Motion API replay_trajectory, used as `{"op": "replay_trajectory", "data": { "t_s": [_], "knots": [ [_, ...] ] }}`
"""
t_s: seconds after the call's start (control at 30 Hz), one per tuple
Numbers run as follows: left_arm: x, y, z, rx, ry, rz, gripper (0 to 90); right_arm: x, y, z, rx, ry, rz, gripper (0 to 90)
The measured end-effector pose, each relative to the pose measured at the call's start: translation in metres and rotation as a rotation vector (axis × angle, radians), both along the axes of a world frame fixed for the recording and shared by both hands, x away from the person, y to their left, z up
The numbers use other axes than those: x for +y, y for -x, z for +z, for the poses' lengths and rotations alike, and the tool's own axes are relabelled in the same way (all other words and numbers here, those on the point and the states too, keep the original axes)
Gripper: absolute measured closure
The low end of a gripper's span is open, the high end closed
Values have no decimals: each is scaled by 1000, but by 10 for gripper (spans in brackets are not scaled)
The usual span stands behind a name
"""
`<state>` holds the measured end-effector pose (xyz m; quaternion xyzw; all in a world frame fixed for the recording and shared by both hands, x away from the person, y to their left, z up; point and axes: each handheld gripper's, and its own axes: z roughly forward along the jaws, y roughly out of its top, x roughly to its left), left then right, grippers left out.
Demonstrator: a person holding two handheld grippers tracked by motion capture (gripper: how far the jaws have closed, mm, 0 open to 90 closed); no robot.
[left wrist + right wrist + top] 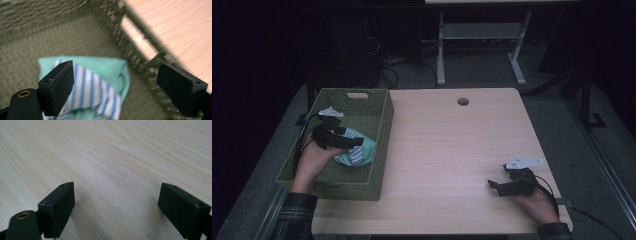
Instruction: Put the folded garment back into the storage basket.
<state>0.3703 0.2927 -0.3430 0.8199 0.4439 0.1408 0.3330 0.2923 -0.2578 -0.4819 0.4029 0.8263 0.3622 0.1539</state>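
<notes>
A folded mint-green cloth with blue and white stripes [357, 152] [100, 82] lies on the floor of the green woven basket [379, 125] [37, 42] at the table's left. My left gripper [354, 141] [115, 85] hangs over the basket just above the cloth, jaws wide apart and not pressing on it. My right gripper [493, 185] [116, 207] rests low over the bare wood near the front right corner of the table [452, 150] [112, 157], open, with nothing between its jaws.
The basket's right wall [130, 45] has a handle slot and stands between the left gripper and the open tabletop. A round cable hole [463, 101] is at the table's far edge. A white desk frame [482, 45] stands on the floor beyond.
</notes>
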Motion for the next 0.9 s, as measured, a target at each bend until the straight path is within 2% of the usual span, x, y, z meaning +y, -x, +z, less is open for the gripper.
{"op": "replay_trajectory", "data": {
  "t_s": [0.17,0.3,0.5,0.77,0.9],
  "knots": [
    [-21,4,9,-29,28,-40,142,0,0,0,0,0,0,136],
    [-41,6,13,-31,49,-75,142,0,0,0,0,0,1,137],
    [-64,8,13,-37,71,-118,142,0,0,0,0,0,0,136],
    [-96,12,11,-47,85,-143,143,0,0,0,0,0,0,136],
    [-113,15,8,-52,87,-177,143,0,0,0,0,0,0,136]
  ]
}}
